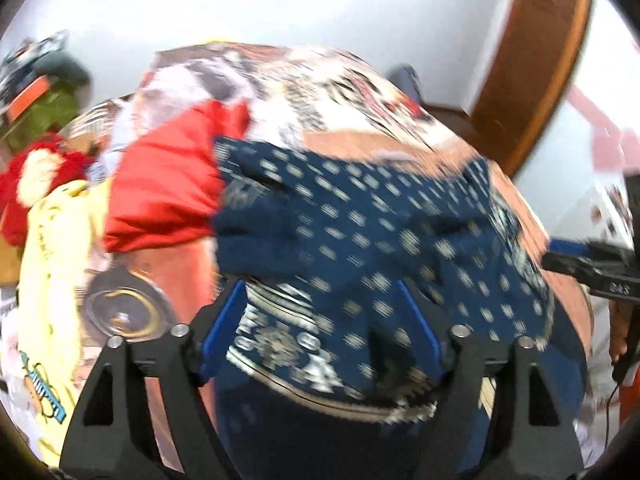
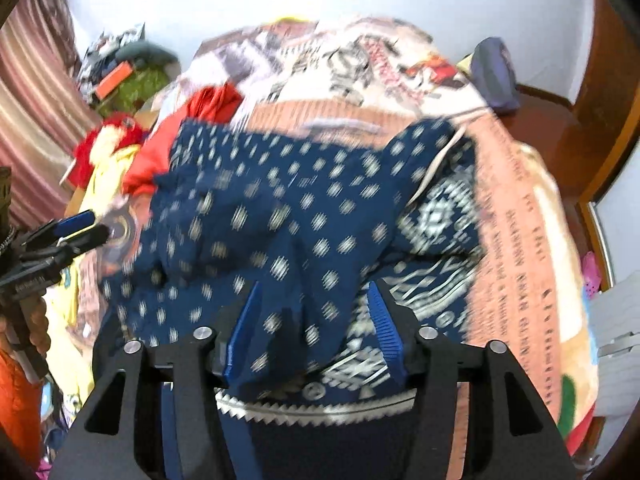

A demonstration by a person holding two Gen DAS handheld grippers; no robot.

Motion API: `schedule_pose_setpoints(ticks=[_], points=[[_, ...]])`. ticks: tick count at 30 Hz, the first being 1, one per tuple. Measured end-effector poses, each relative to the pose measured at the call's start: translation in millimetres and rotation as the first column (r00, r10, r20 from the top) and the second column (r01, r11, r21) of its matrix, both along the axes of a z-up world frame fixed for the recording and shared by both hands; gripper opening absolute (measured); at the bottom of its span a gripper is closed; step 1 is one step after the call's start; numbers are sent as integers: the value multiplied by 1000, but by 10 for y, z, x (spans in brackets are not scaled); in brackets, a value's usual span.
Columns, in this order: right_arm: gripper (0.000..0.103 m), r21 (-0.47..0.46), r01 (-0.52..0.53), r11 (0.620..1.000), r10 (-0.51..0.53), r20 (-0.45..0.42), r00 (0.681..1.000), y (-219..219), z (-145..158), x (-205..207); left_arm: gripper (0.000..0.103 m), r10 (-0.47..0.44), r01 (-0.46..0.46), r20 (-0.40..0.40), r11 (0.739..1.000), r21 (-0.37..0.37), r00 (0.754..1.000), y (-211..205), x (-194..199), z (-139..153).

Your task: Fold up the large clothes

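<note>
Orange-and-cream printed bedspread (image 1: pixel 360 92) filling frame centre. Navy dotted garment (image 1: pixel 360 220) lying rumpled across it, lower centre, blurred. Red cloth (image 1: pixel 160 192) touching its left edge; yellow cloth (image 1: pixel 52 248) at far left. We are holding left gripper (image 1: pixel 320 320) and right gripper (image 2: pixel 312 320) spread apart, navy fabric bunching between blue pads, not pinched.

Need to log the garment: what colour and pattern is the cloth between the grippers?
Navy blue garment with small white diamond motifs and a white geometric border; clearest in the right wrist view.
</note>
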State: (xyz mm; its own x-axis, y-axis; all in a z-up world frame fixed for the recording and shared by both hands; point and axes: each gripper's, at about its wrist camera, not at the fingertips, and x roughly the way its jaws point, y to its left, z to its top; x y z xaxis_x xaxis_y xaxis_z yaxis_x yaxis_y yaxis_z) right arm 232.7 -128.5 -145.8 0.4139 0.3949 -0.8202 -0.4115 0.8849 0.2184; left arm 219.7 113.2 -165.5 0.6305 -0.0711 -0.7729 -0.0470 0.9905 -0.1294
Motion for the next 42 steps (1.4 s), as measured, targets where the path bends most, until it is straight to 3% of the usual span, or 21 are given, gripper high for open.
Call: schedule_pose_setpoints(ticks=[5, 11, 19, 22, 25, 32, 33, 34, 36, 37, 39, 42], points=[[56, 23, 101, 995, -102, 40, 994, -259, 79, 224, 82, 141, -142, -31, 988, -51, 990, 557, 215, -122], [56, 16, 215, 976, -215, -18, 976, -484, -149, 616, 82, 196, -224, -145, 952, -211, 970, 975, 550, -627], [56, 18, 285, 958, -278, -166, 946, -657, -635, 1000, 82, 164, -229, -235, 931, -285, 958, 1049, 1084, -1201], [56, 14, 300, 954, -294, -170, 941, -654, -730, 1114, 82, 140, -214, -242, 924, -317, 960, 1037, 1257, -1330], [56, 34, 308, 951, -296, -195, 935, -643, -820, 1236, 83, 101, -186, -240, 913, -364, 966, 1002, 1370, -1401], [59, 108, 277, 955, -251, -204, 946, -569, -913, 1396, 82, 85, -153, -198, 920, -361, 977, 901, 1472, -1432], [55, 118, 281, 952, -253, -211, 944, -569, -929, 1410, 75, 95, -160, -193, 918, -363, 977, 903, 1474, -1427], [51, 128, 285, 950, -253, -220, 942, -567, -941, 1423, 60, 91, -158, -190, 912, -378, 978, 885, 1460, -1413], [29, 140, 281, 949, -241, -252, 937, -553, -957, 1435, 48, 88, -160, -195, 905, -394, 977, 877, 1416, -1374], [24, 147, 281, 948, -236, -265, 935, -548, -952, 1434, 40, 96, -164, -191, 910, -380, 977, 857, 1395, -1340], [17, 138, 286, 948, -246, -253, 936, -521, -891, 1414, 28, 96, -155, -185, 929, -337, 978, 793, 1356, -1244], [14, 147, 282, 948, -248, -214, 945, -482, -703, 1372, 19, 89, -131, -150, 944, -304, 985, 713, 1267, -1013]])
